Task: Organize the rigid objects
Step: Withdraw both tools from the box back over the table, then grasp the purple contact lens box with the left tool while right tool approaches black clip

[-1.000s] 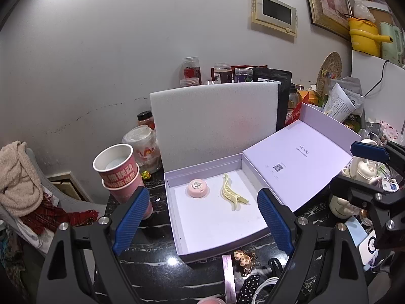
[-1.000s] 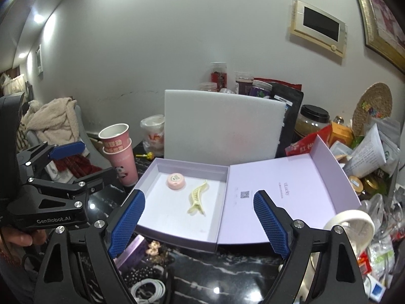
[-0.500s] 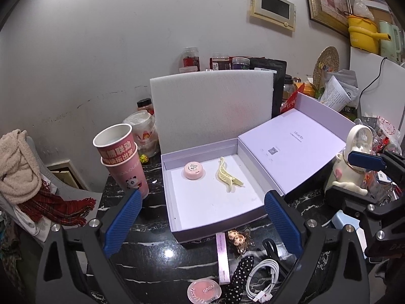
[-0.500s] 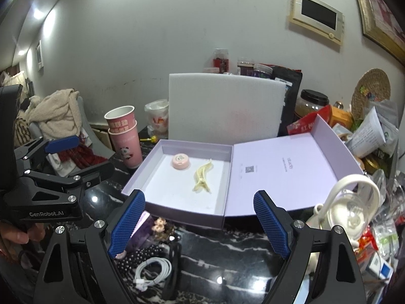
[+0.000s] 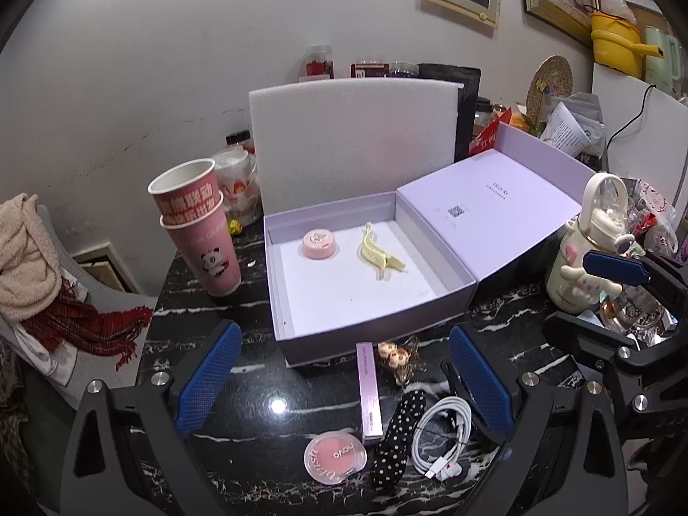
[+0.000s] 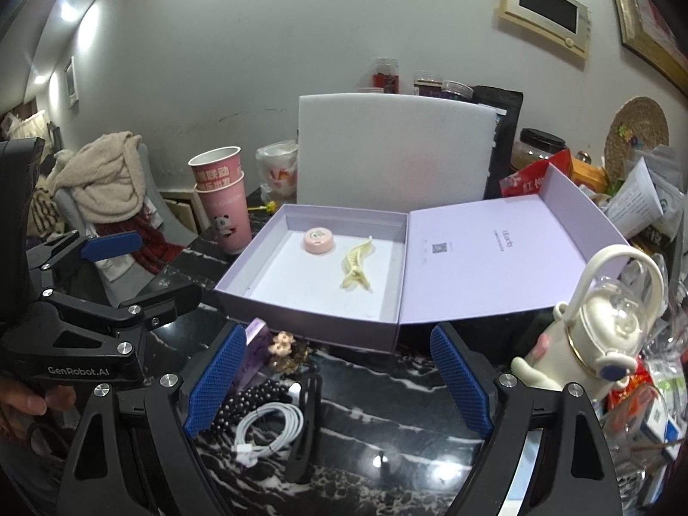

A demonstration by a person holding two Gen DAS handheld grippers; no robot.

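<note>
An open lilac box lies on the black marble table, holding a pink round case and a yellow hair claw. In front of the box lie a lilac tube, a flower hair clip, a pink blush compact, a polka-dot clip, a white cable and a black clip. My left gripper is open above these items. My right gripper is open, empty, above the table's front.
Stacked pink paper cups stand left of the box. A white foam board leans behind it. A white cartoon bottle and clutter crowd the right. A chair with cloth is at the left.
Both grippers have pulled back and tilted down from the box; the small items in front of the box have come into view. Both stay open.
</note>
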